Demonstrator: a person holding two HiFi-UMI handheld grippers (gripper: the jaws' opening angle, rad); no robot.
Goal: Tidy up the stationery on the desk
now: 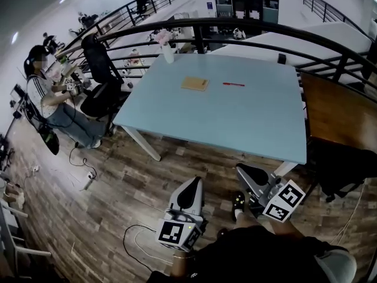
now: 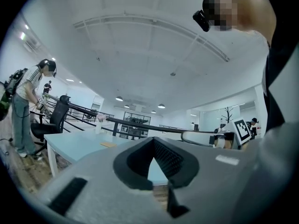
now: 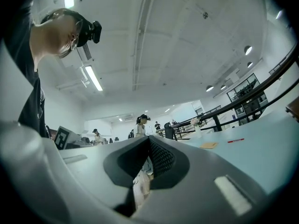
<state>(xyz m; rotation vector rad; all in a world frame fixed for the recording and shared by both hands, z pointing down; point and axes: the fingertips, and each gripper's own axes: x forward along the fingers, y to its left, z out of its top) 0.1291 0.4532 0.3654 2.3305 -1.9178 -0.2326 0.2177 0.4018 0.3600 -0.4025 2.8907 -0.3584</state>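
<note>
Head view: pale blue table point(image 1: 247, 122) on a wooden floor point(image 1: 118, 199), ringed by a black railing point(image 1: 247, 25). A tan notepad point(image 1: 195, 84) lies flat near the table's far middle, and a red pen point(image 1: 234, 84) lies just beside it to the right, apart from it. A vase of pink flowers point(image 1: 166, 47) stands at the far left corner. A black office chair point(image 1: 100, 69) and a seated person point(image 1: 50, 96) are off the left edge. The left gripper point(image 1: 191, 186) and right gripper point(image 1: 244, 173) are both low in the picture, short of the near table edge and well apart from the stationery. Left gripper view: the jaws are pressed together with nothing between them. The table point(image 2: 74, 146) lies beyond, with the tan notepad point(image 2: 108, 144) small on it and the right gripper's marker cube point(image 2: 241, 129) off to the right. Right gripper view: the jaws are closed tip to tip and empty. The red pen point(image 3: 236, 140) and tan notepad point(image 3: 209, 145) sit on the table point(image 3: 266, 148) to the right, far from the tips.
</note>
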